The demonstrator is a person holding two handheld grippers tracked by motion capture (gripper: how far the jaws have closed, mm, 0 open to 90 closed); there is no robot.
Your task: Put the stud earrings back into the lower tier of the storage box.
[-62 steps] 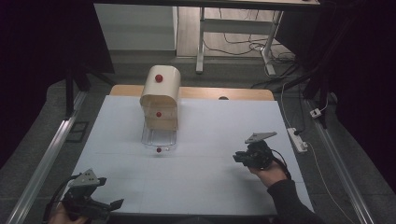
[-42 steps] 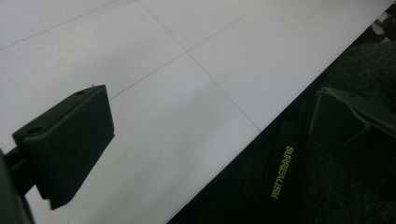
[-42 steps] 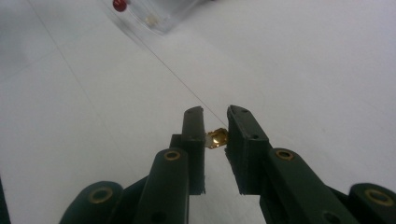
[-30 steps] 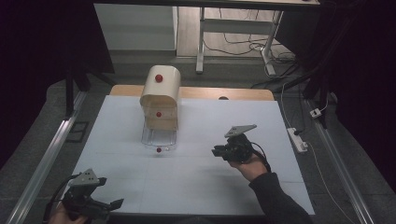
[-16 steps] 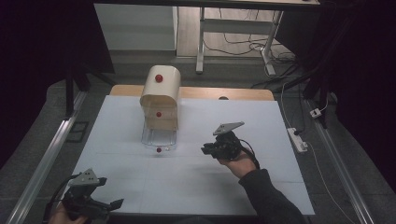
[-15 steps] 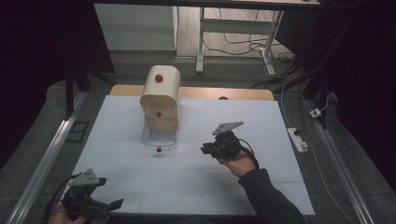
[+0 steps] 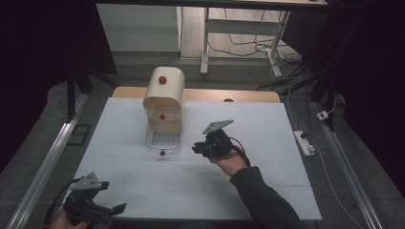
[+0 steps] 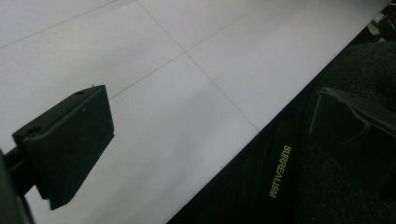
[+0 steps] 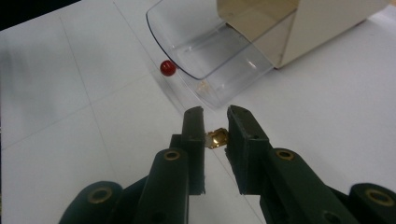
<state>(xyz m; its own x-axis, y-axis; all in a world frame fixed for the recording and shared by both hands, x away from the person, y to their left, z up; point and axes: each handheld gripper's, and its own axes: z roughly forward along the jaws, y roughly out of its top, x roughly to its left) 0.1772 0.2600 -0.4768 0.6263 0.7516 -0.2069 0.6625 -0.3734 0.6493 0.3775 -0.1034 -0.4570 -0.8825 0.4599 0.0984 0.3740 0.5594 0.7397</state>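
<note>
Carefully, right gripper, clamped on the small gold piece, should approach the clear drawer at upper centre without tilting.

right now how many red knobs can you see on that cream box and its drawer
3: one on the cream box top, one on its front panel, one on the open clear drawer front. Others may be hidden.

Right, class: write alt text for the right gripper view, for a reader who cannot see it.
Two black jaws of the right gripper pinch a small gold-coloured object above a white table. Just beyond lies an open clear plastic drawer with a red knob, pulled out of a cream box.
</note>
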